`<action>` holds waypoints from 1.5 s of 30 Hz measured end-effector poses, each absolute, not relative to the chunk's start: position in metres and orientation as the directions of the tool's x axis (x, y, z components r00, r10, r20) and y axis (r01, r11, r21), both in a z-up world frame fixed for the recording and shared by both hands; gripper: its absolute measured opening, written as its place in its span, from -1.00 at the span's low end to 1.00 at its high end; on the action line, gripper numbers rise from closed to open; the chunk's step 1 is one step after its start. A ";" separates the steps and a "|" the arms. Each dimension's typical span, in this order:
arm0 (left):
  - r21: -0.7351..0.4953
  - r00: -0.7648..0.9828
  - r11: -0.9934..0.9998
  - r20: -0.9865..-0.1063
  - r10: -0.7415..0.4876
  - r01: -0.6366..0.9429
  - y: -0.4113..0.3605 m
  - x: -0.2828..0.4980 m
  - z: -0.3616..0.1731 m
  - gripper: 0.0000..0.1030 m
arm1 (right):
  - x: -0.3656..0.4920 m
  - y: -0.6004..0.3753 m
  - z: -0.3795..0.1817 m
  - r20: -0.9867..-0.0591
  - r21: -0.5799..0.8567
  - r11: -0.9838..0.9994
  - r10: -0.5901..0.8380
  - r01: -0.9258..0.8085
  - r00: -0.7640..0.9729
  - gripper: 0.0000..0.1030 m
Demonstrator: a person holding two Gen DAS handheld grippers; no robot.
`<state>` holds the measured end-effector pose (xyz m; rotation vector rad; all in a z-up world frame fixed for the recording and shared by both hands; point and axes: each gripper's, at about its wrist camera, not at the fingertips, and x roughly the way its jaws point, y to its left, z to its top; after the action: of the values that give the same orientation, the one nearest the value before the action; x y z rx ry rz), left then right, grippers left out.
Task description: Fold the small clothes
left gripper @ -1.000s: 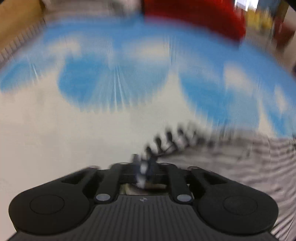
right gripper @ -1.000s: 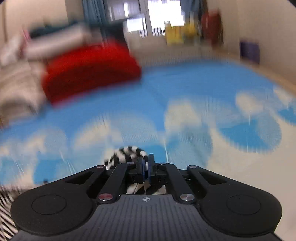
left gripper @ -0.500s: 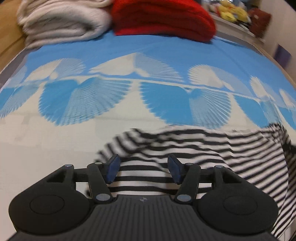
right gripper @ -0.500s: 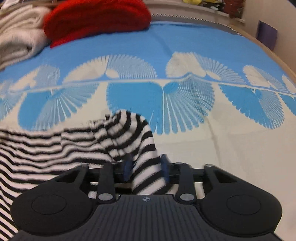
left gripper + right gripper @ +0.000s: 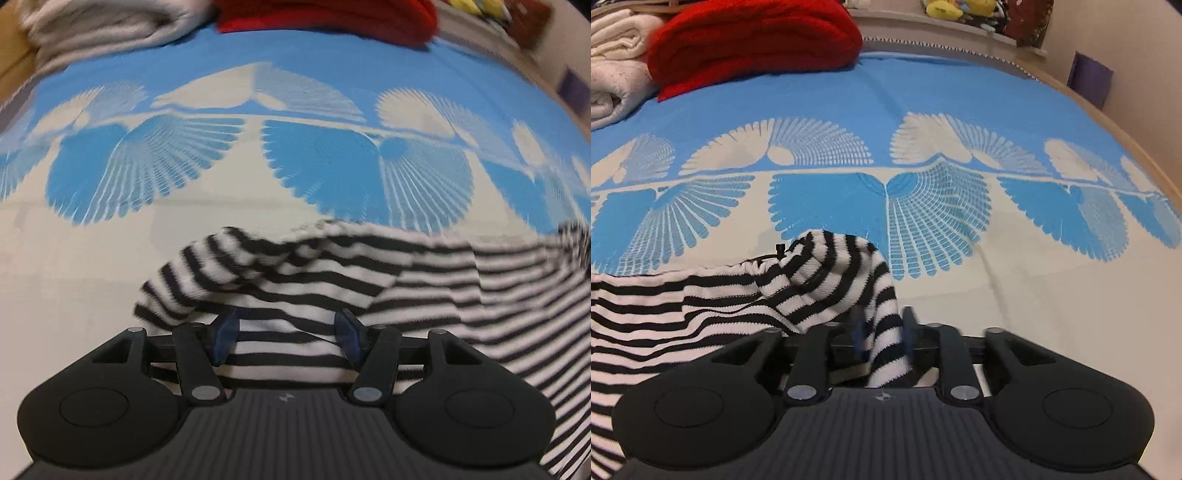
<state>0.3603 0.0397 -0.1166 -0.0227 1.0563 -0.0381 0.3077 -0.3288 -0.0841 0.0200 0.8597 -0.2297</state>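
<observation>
While left gripper [image 5: 287,334] gapes, right gripper [image 5: 881,332] — blurred, seemingly parted — straddles striped garment [image 5: 827,280].

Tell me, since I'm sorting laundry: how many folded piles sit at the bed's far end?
2: a red pile at the far edge, a white pile left of it, touching. Others may lie outside the frame.

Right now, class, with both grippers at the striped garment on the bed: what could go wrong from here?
1. The left gripper is open over the striped garment, so that side is loose and may lie uneven.
2. A bunched fold sits between the fingers of the right gripper; closing there could crease several layers.
3. Dragging might rumple the blue bedspread.
</observation>
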 end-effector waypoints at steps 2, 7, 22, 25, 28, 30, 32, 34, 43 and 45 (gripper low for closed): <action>-0.050 0.511 0.999 -0.859 -0.037 -0.013 0.049 0.356 -0.108 0.23 | 0.297 -0.335 -0.074 -0.750 -0.052 0.974 -0.184 0.220 0.636 -0.43; -0.068 0.592 0.997 -0.805 -0.033 -0.036 0.057 0.332 -0.080 0.23 | 0.260 -0.362 -0.042 -0.756 0.062 0.965 -0.121 0.255 0.643 -0.33; -0.065 0.746 0.997 -0.666 -0.018 -0.034 0.066 0.200 0.002 0.16 | 0.148 -0.409 -0.020 -0.715 0.164 0.940 -0.096 0.300 0.692 -0.19; -0.027 0.710 1.000 -0.704 -0.026 0.010 0.062 0.178 -0.025 0.17 | 0.142 -0.410 -0.024 -0.730 0.171 0.940 -0.079 0.294 0.678 -0.19; 0.023 0.628 0.999 -0.779 -0.011 0.046 0.059 0.179 -0.049 0.16 | 0.138 -0.413 -0.026 -0.737 0.167 0.940 -0.081 0.297 0.671 -0.19; 0.038 0.621 0.997 -0.784 -0.008 0.061 0.063 0.181 -0.055 0.16 | 0.138 -0.415 -0.030 -0.753 0.177 0.937 -0.068 0.301 0.654 -0.19; 0.021 0.600 0.999 -0.800 -0.009 0.042 0.075 0.184 -0.061 0.16 | 0.141 -0.414 -0.034 -0.764 0.175 0.939 -0.061 0.297 0.642 -0.19; -0.037 0.566 0.999 -0.824 -0.026 -0.008 0.093 0.186 -0.065 0.16 | 0.142 -0.410 -0.036 -0.770 0.169 0.944 -0.053 0.285 0.635 -0.19; -0.265 0.414 0.933 -0.898 -0.147 -0.242 0.157 0.192 -0.091 0.17 | 0.145 -0.401 -0.055 -0.824 0.227 0.940 0.047 0.253 0.564 -0.16; -0.267 0.405 0.917 -0.905 -0.133 -0.297 0.167 0.192 -0.097 0.17 | 0.148 -0.401 -0.061 -0.844 0.214 0.943 0.048 0.253 0.534 -0.16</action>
<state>0.1923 0.1666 -0.0970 -0.4218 1.1588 0.1076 0.1480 -0.4012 -0.0615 0.3301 1.0044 -0.1248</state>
